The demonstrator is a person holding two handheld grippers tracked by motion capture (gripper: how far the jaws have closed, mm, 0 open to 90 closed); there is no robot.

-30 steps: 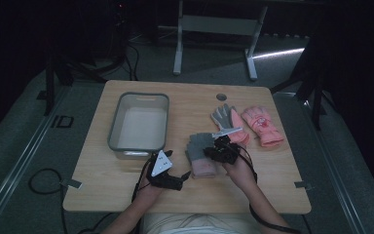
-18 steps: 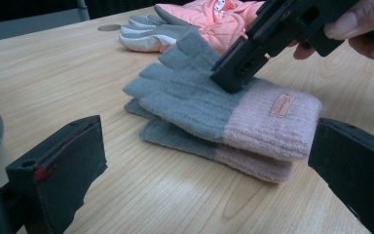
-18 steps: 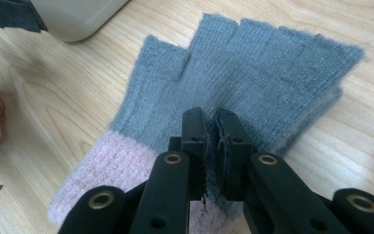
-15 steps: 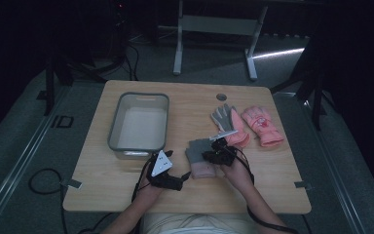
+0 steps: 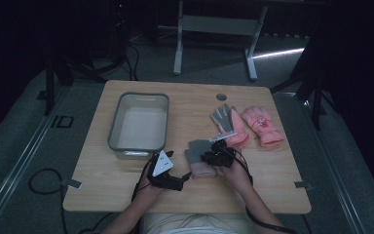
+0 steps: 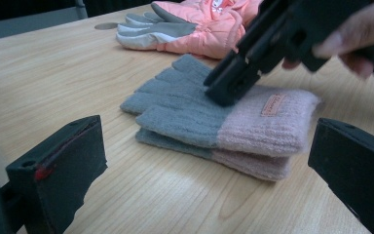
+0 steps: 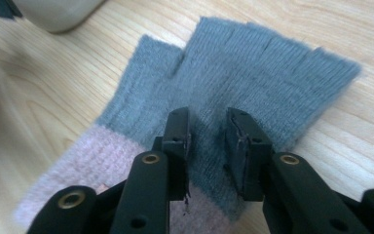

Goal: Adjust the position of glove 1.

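Right gripper (image 7: 207, 146) is pressing down onto the grey-and-pink knit gloves (image 6: 224, 122), tips touching the grey palm of the top glove. Its jaws have just been opening; they are standing a narrow gap apart with a strip of knit showing between them, not clamped on it.

The stacked pair is lying directly under and ahead of this gripper, long axis running along its reach: pink cuff toward the hand, grey fingers pointing away. Any pinch will be going across the glove's width.

Left gripper (image 6: 204, 161) is waiting released, jaws wide, level with the table, the gloves just ahead between its jaw lines, untouched.

The right gripper is the nearer.

Lower glove is mostly hidden under the upper. Whether the tips are catching one layer or both is hard to make out.
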